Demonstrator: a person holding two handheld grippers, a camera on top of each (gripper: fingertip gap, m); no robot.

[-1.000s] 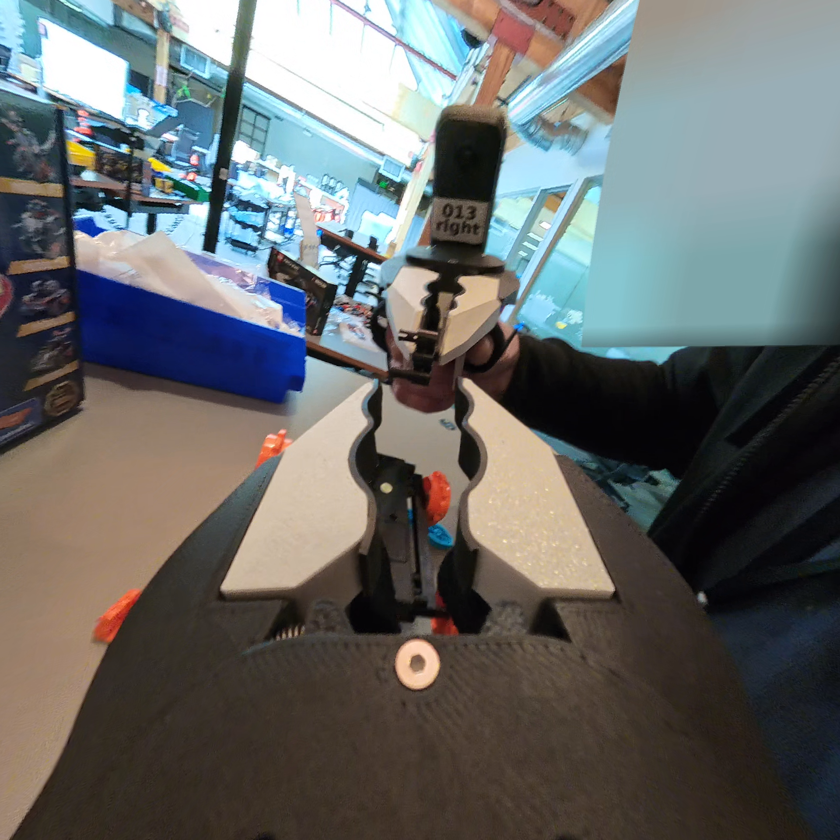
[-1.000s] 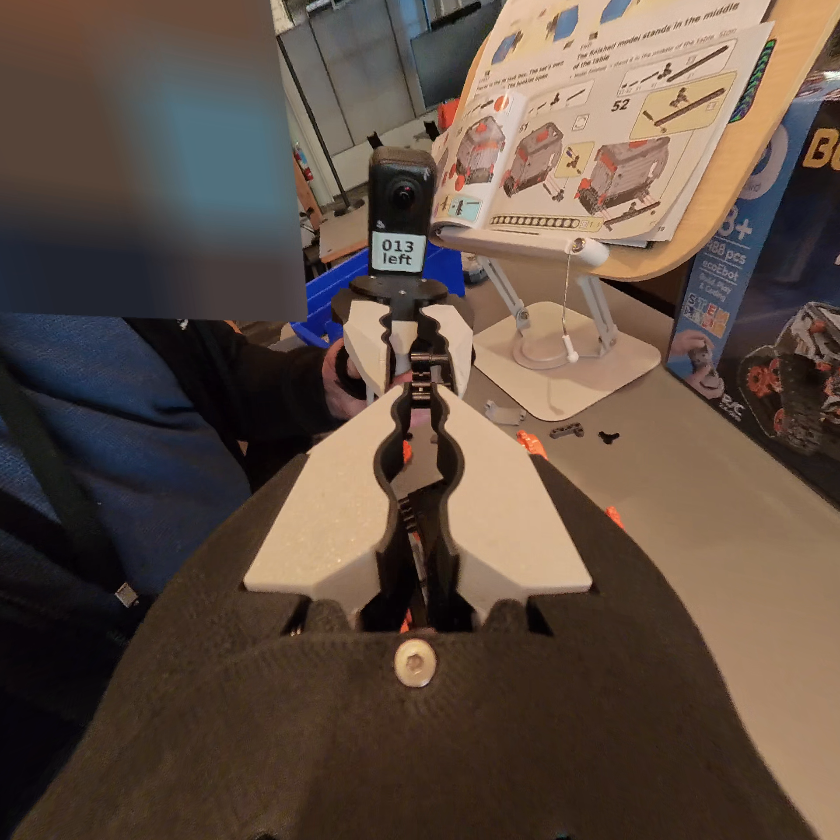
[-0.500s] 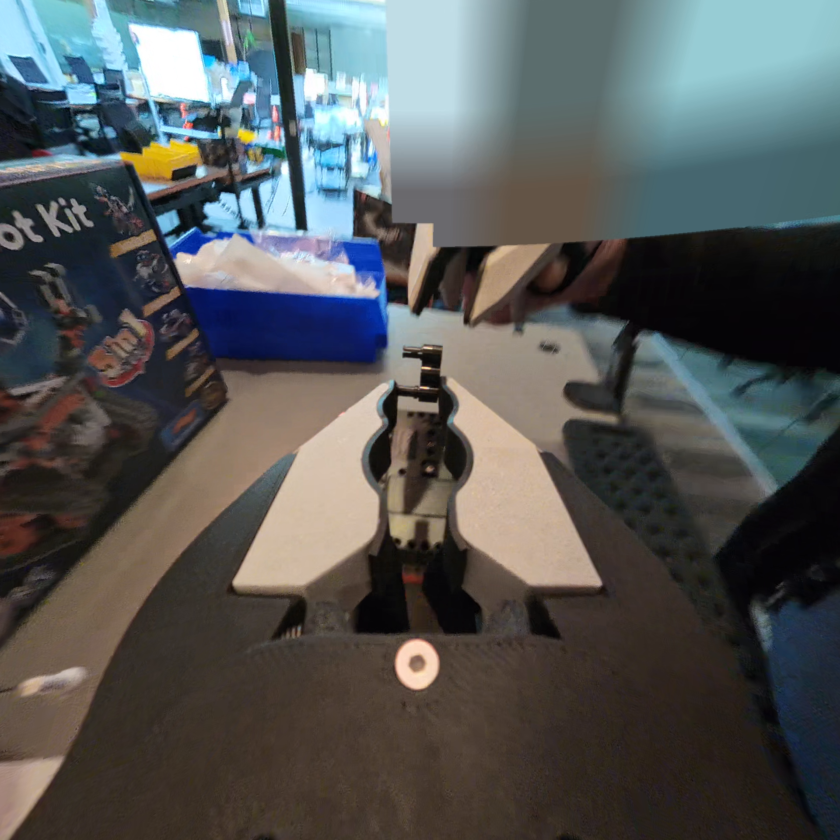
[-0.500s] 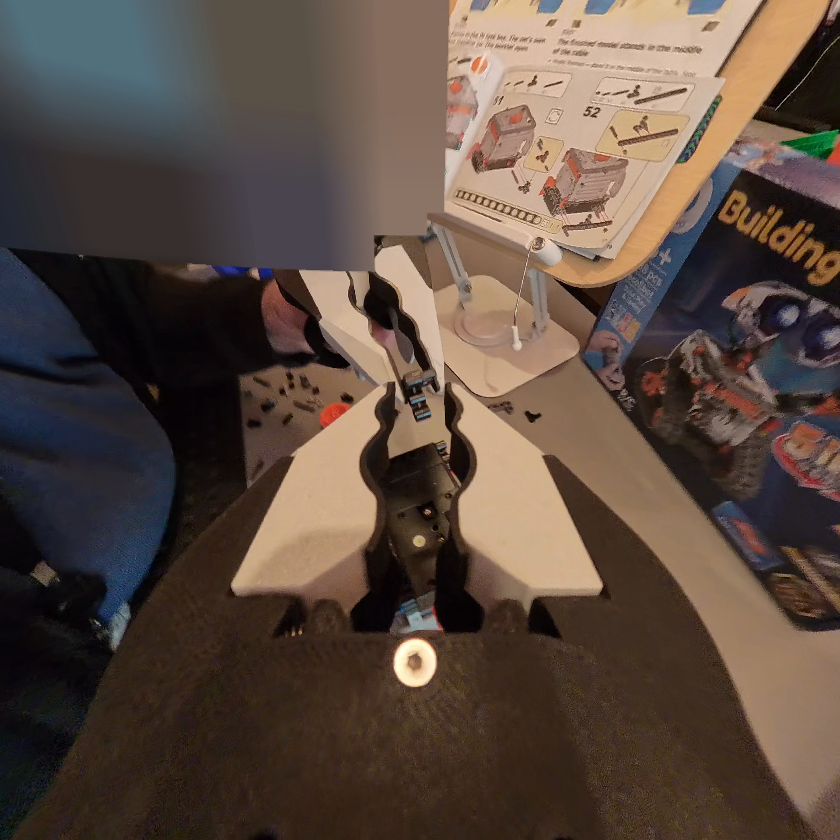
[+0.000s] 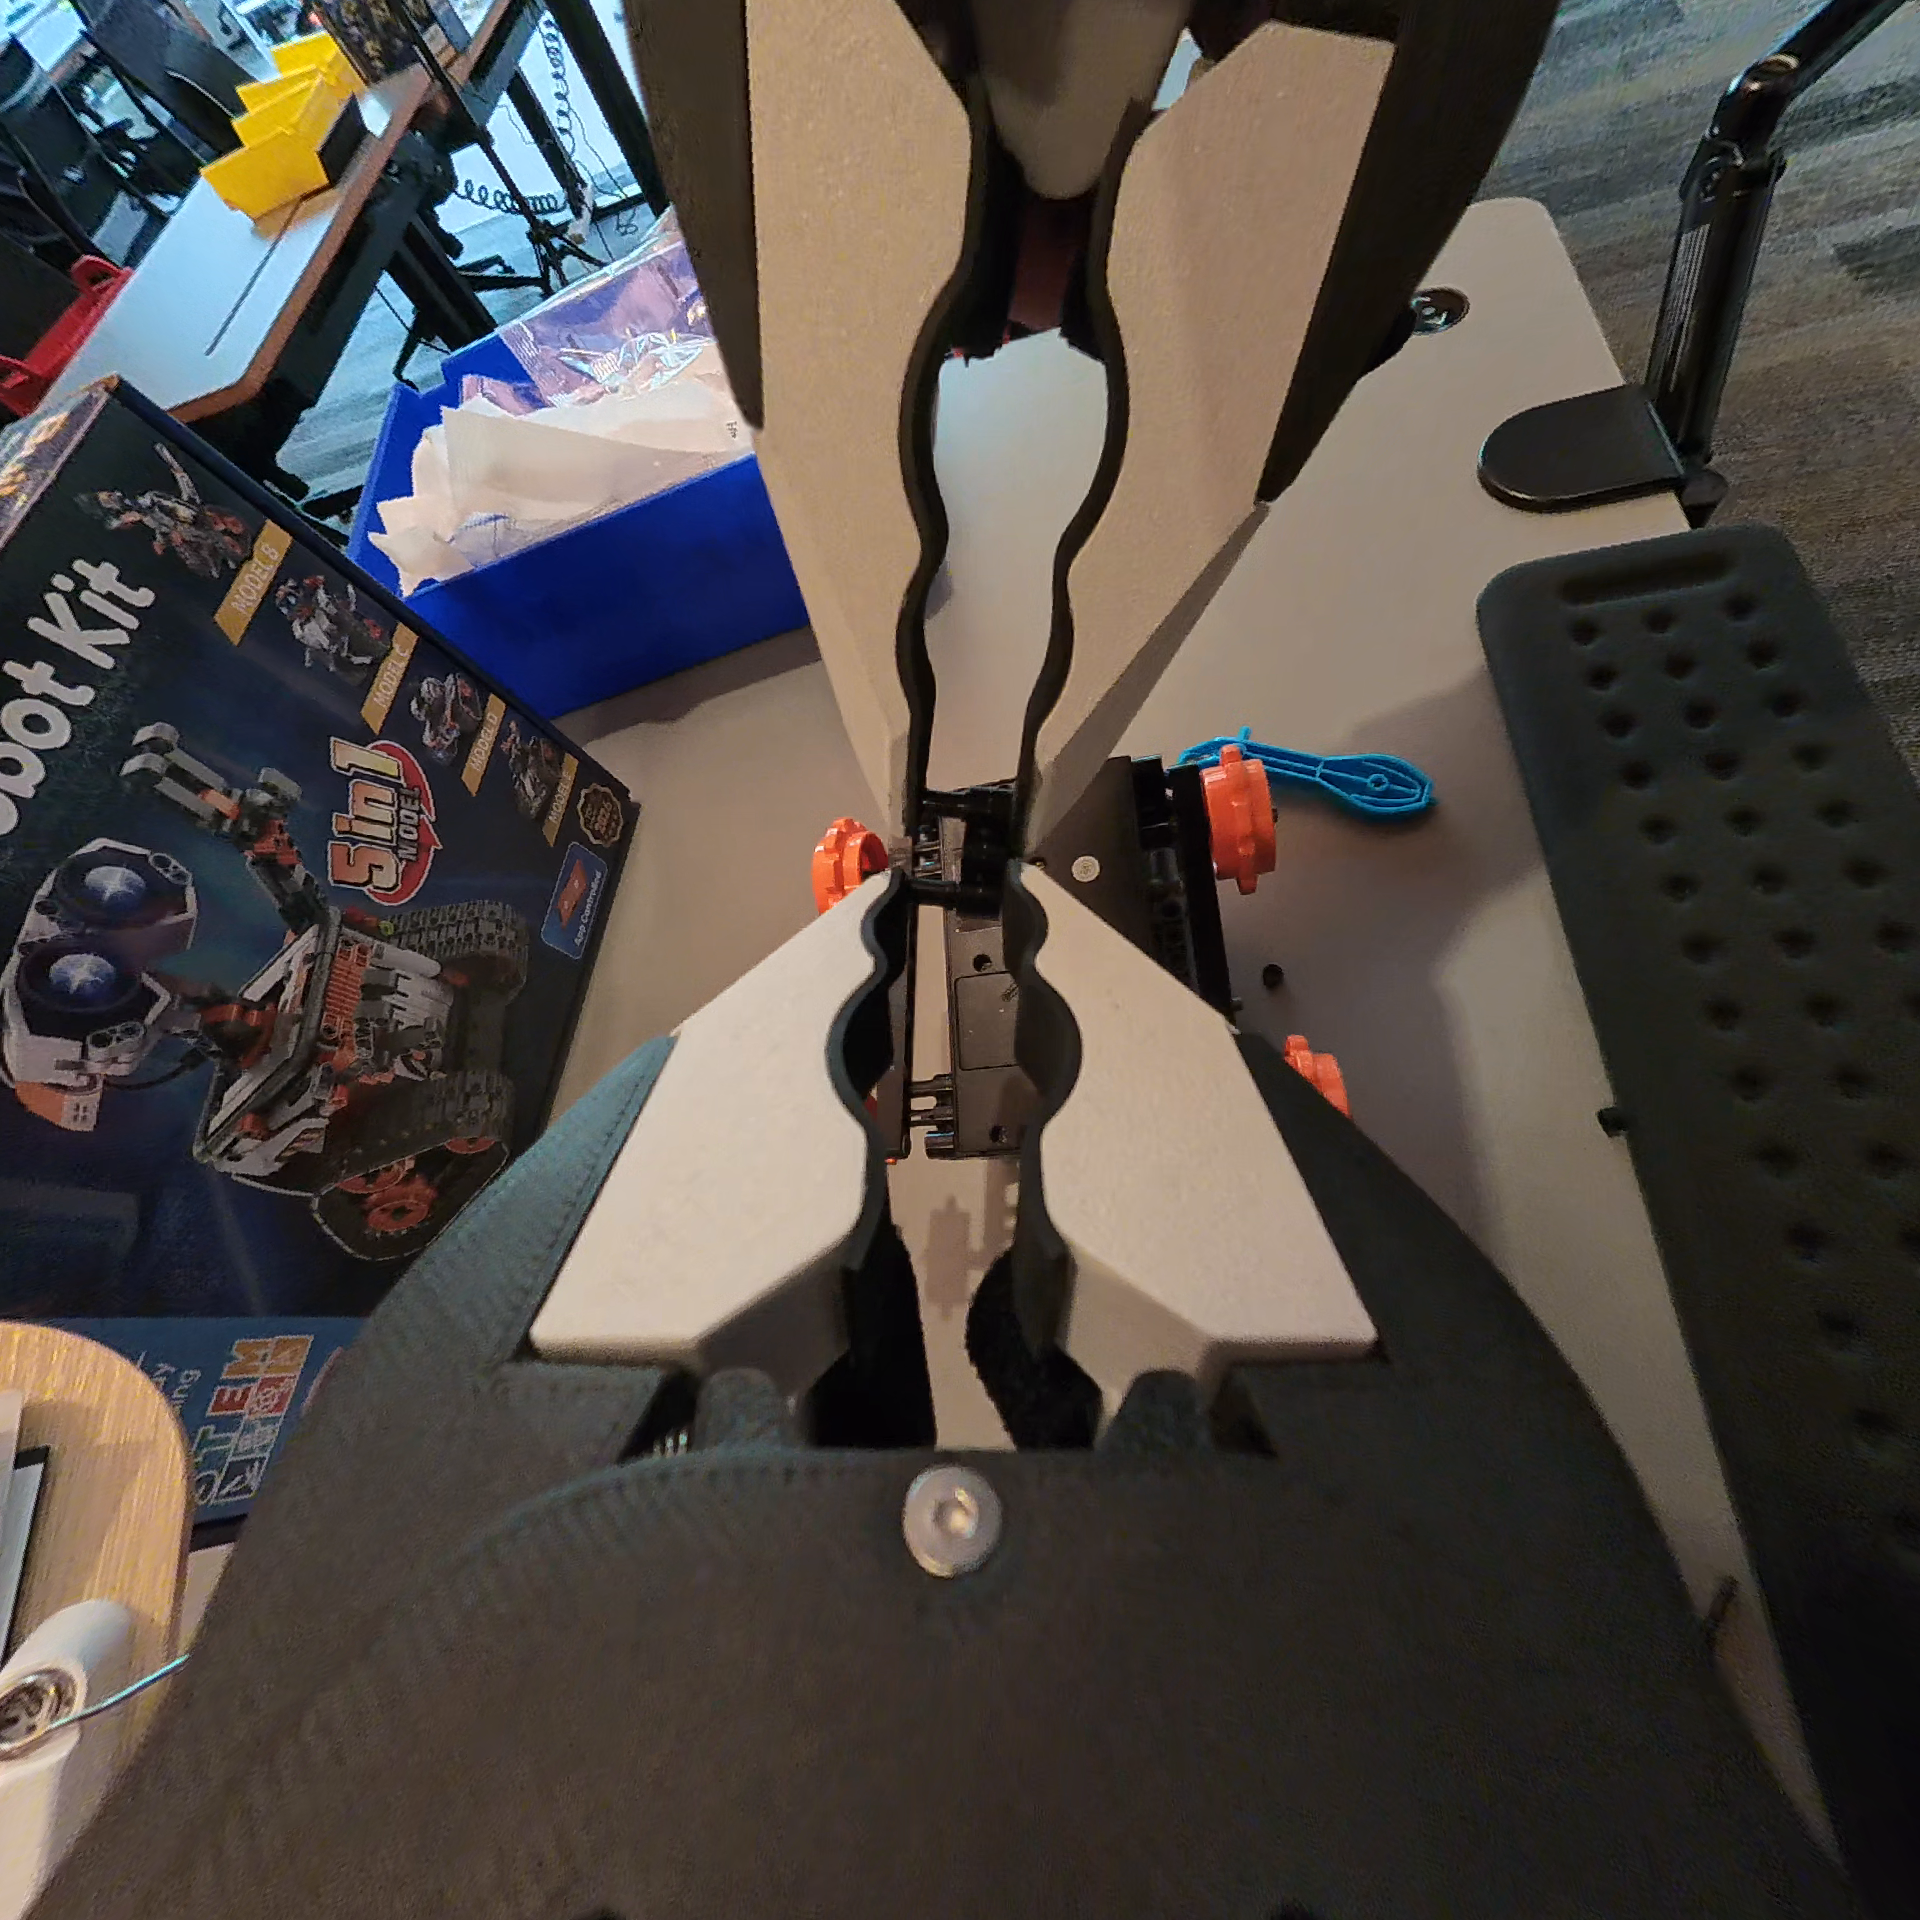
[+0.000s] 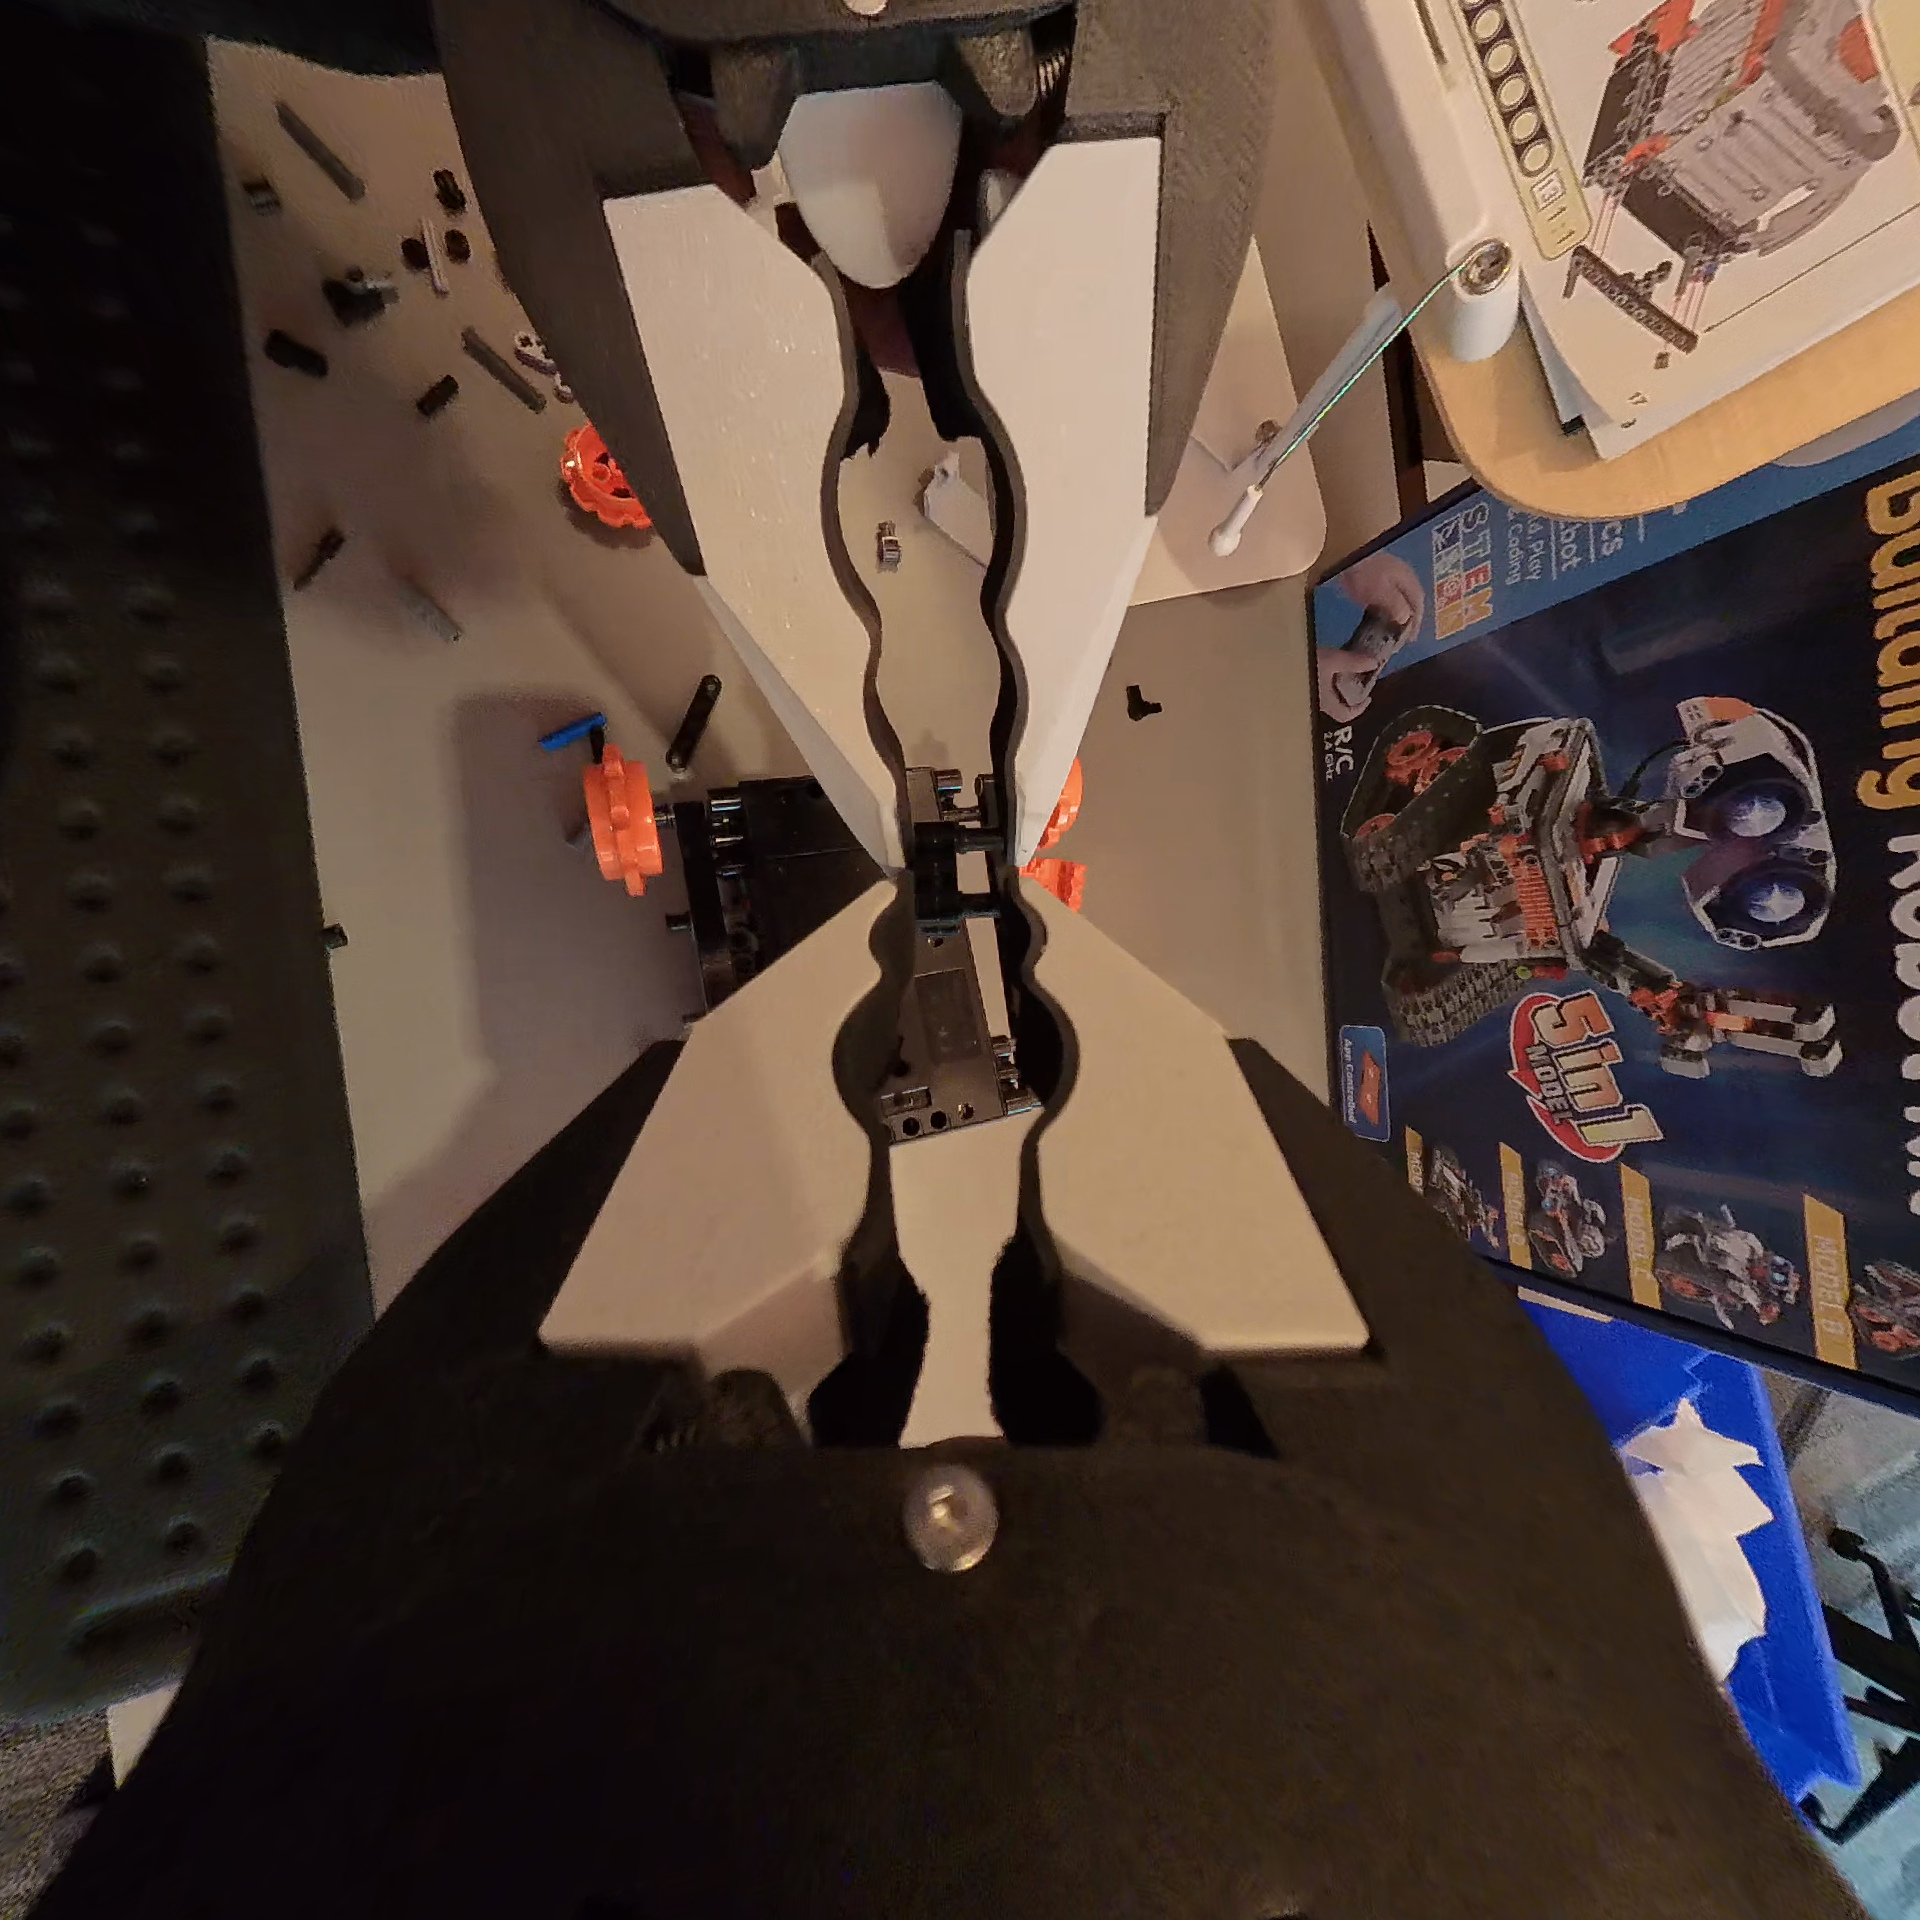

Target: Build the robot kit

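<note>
1. Above the middle of the grey worktop (image 5: 1351, 644), both grippers pointed down and met tip to tip.
2. Left gripper (image 5: 954, 883) was pinched on a black block assembly (image 5: 977, 1023), which sat between its fingers and stuck out past the tips.
3. Right gripper (image 6: 951, 873) came in from the opposite side; in the right wrist view a dark grey block module (image 6: 951, 1029) lay between its fingers, with black pins at the tips. Jaws pressed close on it.
4. On the worktop beneath them lay a second black frame (image 5: 1164, 883) carrying an orange gear (image 5: 1236, 821), and a blue tool (image 5: 1340, 784) just beside it.
5. Another orange gear (image 5: 847, 857) showed just left of the fingertips.
6. Loose small black parts (image 6: 364, 301) were scattered toward one edge.
7. Kit box (image 5: 260, 883) and blue bin (image 5: 582, 582) sat along another edge; an instruction booklet (image 6: 1683, 177) rested on a wooden stand.
</note>
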